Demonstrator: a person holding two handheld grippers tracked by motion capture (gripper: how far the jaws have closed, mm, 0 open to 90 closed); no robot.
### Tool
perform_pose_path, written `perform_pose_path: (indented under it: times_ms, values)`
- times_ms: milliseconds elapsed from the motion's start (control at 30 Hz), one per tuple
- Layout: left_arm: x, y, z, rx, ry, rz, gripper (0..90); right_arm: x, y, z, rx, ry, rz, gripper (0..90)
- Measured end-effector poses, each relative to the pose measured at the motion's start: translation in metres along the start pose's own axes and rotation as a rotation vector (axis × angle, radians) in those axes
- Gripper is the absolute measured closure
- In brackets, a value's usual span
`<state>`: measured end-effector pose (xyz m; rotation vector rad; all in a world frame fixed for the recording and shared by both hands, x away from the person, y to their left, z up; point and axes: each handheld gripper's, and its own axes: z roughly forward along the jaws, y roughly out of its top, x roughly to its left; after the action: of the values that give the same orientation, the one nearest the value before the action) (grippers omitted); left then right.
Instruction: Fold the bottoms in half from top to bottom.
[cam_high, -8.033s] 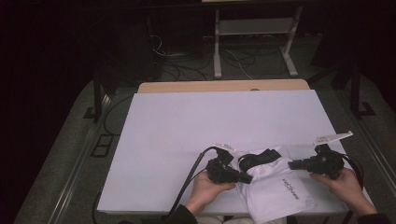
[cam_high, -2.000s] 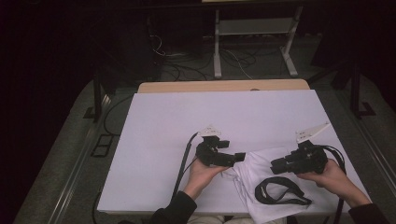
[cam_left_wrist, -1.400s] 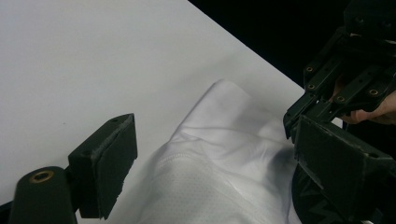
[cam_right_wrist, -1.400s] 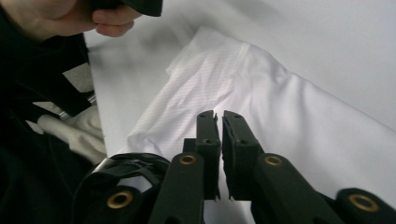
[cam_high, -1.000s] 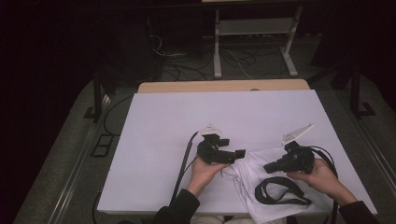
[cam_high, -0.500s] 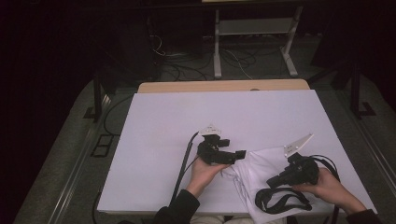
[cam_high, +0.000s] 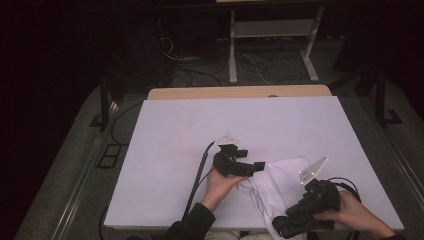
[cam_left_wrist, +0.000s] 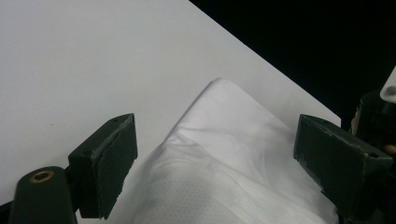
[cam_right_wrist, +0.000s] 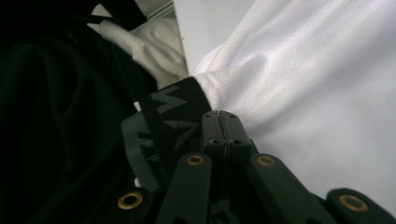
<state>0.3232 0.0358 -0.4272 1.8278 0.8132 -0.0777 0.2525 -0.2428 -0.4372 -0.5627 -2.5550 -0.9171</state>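
Note:
A white mesh garment (cam_high: 280, 180) lies crumpled at the front right of the white table (cam_high: 225, 125). My left gripper (cam_high: 256, 167) rests at its left edge and points right. Its jaws stand wide open (cam_left_wrist: 215, 128) with the white cloth (cam_left_wrist: 224, 186) lying between and below them, untouched by the pads. My right gripper (cam_high: 289, 223) is low at the table's front edge, tilted down to the left. Its jaws are shut pad to pad (cam_right_wrist: 219, 114), with the tips against the seam where the black patterned waistband (cam_right_wrist: 170, 105) meets the white cloth (cam_right_wrist: 317, 70).
A wooden strip (cam_high: 240, 92) runs along the table's far edge. Beyond it are a metal stand (cam_high: 270, 50) and cables on a dark floor. Black cables trail from both grippers. A dark sleeve (cam_right_wrist: 46, 116) hangs close beside the right gripper.
The right gripper has moved toward the table's front edge and down onto the black waistband, jaws shut throughout. The left gripper has kept still and open.

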Motion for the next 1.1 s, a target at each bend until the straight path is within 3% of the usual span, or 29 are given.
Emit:
perform_pose_path:
  times_ms: [200, 467, 800, 933, 1100]
  values:
    - [0.000, 0.000, -0.001, 0.003, 0.002, 0.002, 12.3, 0.001, -0.008, 0.006, 0.053, 0.019, 0.000, 88.3]
    - [-0.001, -0.001, 0.001, 0.007, -0.002, 0.002, 12.2, 0.002, -0.010, 0.006, 0.074, 0.035, -0.004, 88.5]
    - [-0.001, -0.001, 0.001, 0.020, 0.008, 0.019, 11.5, 0.001, -0.011, 0.006, 0.086, 0.019, 0.001, 88.6]
    - [-0.001, -0.001, 0.001, 0.024, 0.008, 0.022, 11.2, 0.002, -0.011, 0.003, 0.065, 0.019, -0.008, 82.0]
    - [0.000, -0.001, -0.001, 0.031, 0.011, 0.019, 10.3, 0.005, -0.008, -0.015, -0.019, -0.012, -0.016, 72.5]
